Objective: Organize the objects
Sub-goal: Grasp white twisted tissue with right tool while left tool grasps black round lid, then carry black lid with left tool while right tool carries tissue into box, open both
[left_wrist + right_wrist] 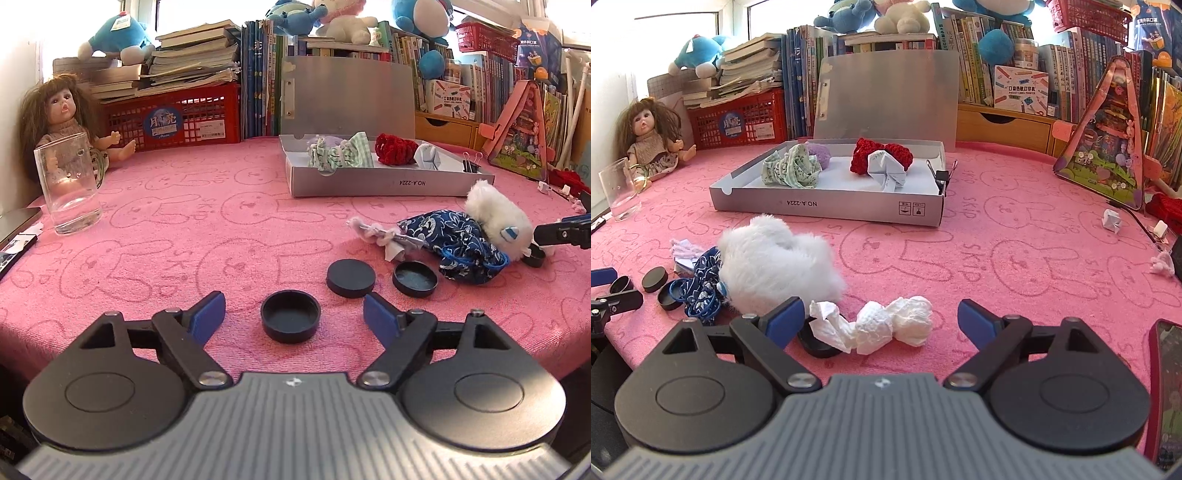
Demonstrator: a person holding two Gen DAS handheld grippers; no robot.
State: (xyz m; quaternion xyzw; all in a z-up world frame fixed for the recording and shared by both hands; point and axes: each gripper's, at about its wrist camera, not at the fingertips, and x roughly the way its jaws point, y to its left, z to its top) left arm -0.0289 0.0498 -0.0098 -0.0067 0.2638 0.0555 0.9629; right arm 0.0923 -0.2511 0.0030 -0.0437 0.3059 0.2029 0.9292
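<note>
left wrist view, far left: a clear glass [68, 188] stands upright on the pink desk [184, 236], with a doll [62, 118] sitting behind it against the wall.
left claw: the left claw [293, 314] is released, its blue pads [207, 314] on either side of a black cap [290, 320] that lies hollow side up on the desk; neither pad touches it.
other caps: beyond and to the right lie a second black cap [351, 277], flat side up, and a third black cap [414, 278], hollow side up, just beside each other.
pouch: a blue patterned pouch [454, 240] lies behind the third cap, with a white plush toy [495, 218] touching its right end.
box: an open grey box [369, 181] sits farther back, holding cloth items and a red knitted piece [393, 149].
right wrist view, right claw: the right claw [881, 319] is released, with a crumpled white tissue [875, 325] lying between its pads, not gripped.
far right: a phone [1165, 387] rests at the desk edge.
</note>
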